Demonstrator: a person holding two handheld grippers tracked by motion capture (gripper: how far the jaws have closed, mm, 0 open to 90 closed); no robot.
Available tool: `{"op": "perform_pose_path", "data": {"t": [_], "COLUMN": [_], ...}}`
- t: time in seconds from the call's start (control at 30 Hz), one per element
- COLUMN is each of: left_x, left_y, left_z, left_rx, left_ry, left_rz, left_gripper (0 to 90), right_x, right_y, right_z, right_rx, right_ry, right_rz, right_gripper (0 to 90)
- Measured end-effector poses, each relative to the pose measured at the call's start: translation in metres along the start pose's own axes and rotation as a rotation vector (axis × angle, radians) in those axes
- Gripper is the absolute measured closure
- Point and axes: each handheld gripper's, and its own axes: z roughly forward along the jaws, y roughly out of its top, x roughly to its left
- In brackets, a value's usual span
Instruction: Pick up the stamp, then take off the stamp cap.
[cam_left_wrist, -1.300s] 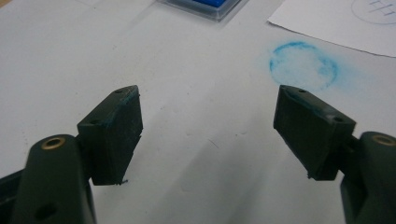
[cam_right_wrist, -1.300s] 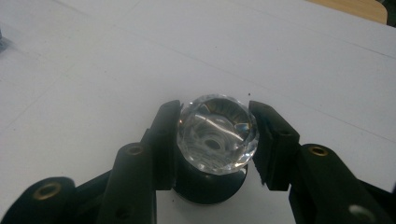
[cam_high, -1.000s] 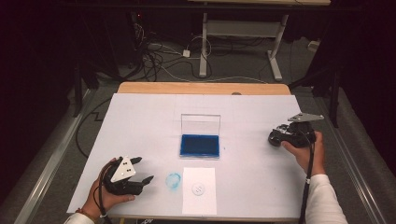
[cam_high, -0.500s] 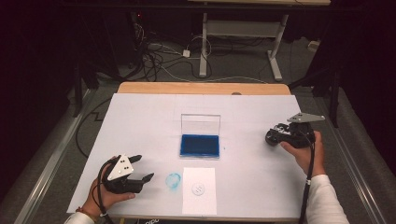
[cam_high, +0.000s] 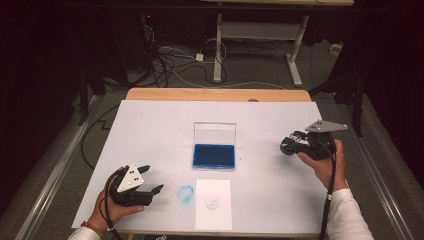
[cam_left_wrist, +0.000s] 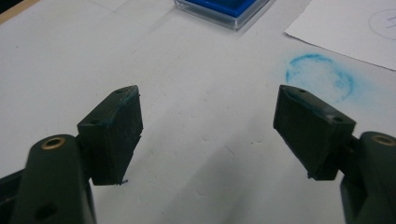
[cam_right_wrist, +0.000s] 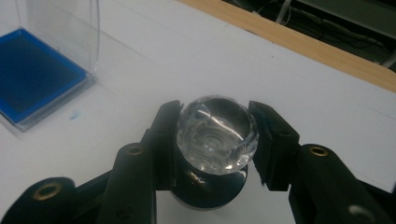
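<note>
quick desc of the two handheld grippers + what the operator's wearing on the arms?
Both are black two-jaw units. The left gripper and right gripper each carry a grey three-cornered plate on top and trail a black cable. Up close, the jaws are flat dark pads with screw holes, on arms with brass-coloured bushings; the left pads show faint blue smudges. White sleeves on both forearms, and a wristband on the left wrist.

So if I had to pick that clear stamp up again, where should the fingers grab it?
Probably as the right gripper holds it now: the clear stamp sits between the two fingers, clamped on opposite sides of its rounded clear knob. Come from above or the side along its axis, leaving the darker base free, since that end likely meets the blue ink pad.
</note>
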Motion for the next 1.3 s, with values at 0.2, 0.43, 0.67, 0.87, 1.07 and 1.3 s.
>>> {"op": "perform_pose_path", "data": {"t": [0.2,0.43,0.67,0.87,1.07,1.3], "left_x": [0.002,0.002,0.001,0.0,-0.002,-0.01], "left_y": [-0.001,0.0,0.001,0.008,0.019,0.03], "left_z": [0.001,0.001,0.002,0.007,0.016,0.021], "left_rx": [-0.009,-0.014,-0.007,-0.029,-0.036,-0.063], "left_ry": [-0.016,-0.013,-0.002,-0.003,-0.011,-0.034], "left_rz": [0.004,0.007,0.011,0.01,0.039,0.079], "left_gripper": [23.2,22.8,22.8,22.9,22.9,20.4], "right_x": [0.014,0.035,0.055,0.074,0.087,0.104], "right_y": [0.009,0.02,0.03,0.033,0.035,0.038], "right_z": [-0.008,-0.012,-0.016,-0.014,-0.014,-0.012], "right_rx": [-0.036,-0.075,-0.11,-0.111,-0.121,-0.144], "right_ry": [0.03,0.074,0.125,0.162,0.182,0.215], "right_rz": [-0.017,-0.057,-0.085,-0.124,-0.146,-0.161], "right_gripper": [57.0,57.0,57.0,57.0,57.0,57.0]}}
